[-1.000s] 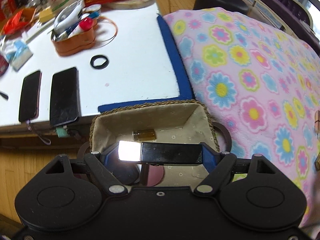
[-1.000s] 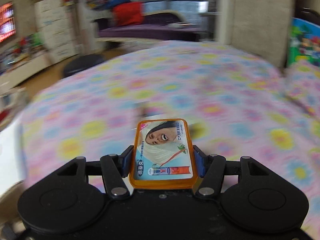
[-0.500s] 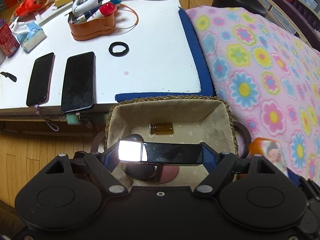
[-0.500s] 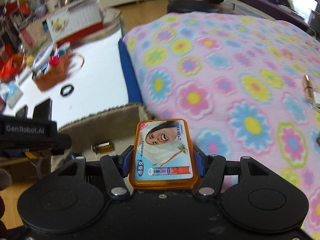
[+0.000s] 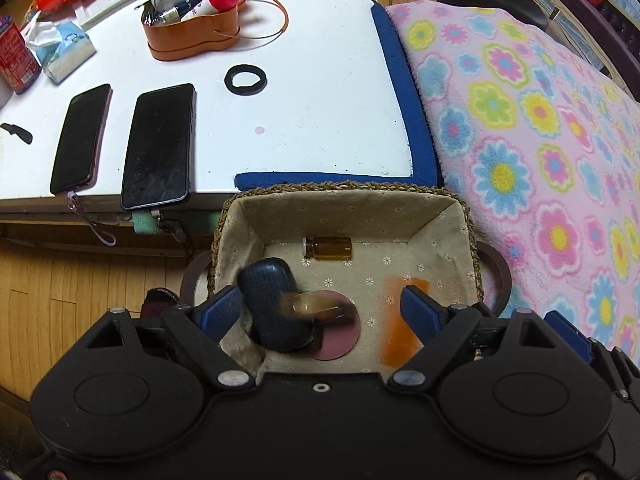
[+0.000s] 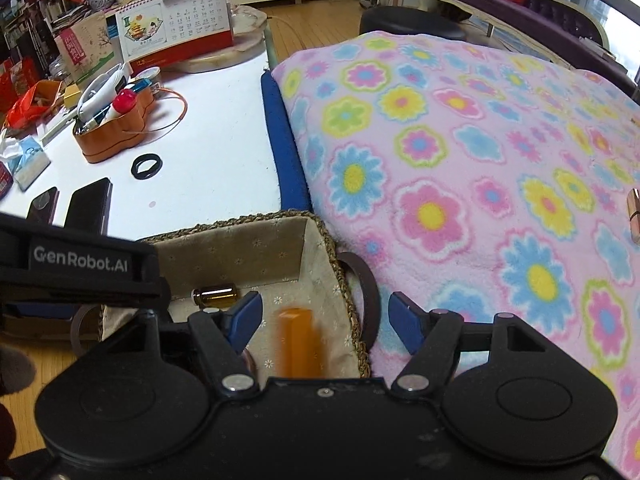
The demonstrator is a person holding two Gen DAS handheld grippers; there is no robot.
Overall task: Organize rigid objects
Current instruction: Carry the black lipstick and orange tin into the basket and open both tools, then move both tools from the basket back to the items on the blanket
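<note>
A woven basket (image 5: pixel 466 216) with a cloth liner stands on the floor between the white table and the flowered blanket. In it lie a brown vial (image 5: pixel 328 247), a dark blue case (image 5: pixel 272 304) and a pink disc (image 5: pixel 340 340). My left gripper (image 5: pixel 322 310) hangs over the basket, jaws opening, and a blurred glossy bar (image 5: pixel 316 305) drops free below them. My right gripper (image 6: pixel 326 318) is beside it over the basket's right half, jaws opening too. The orange tin (image 6: pixel 300 344) is a blur falling into the basket (image 6: pixel 344 264), clear of the pads. The vial (image 6: pixel 216 294) also shows in the right wrist view.
The white table (image 5: pixel 320 100) carries two dark phones (image 5: pixel 160 144), a black ring (image 5: pixel 245 80), an orange holder of pens (image 5: pixel 192 36) and a tissue pack (image 5: pixel 64 46). The flowered blanket (image 6: pixel 460 160) covers the right side, with a small rose-gold tube (image 6: pixel 633 216) on it.
Both grippers went from shut to open. The left let go of the glossy bar and the right let go of the orange tin, both dropping into the basket. The right gripper swung over the basket.
</note>
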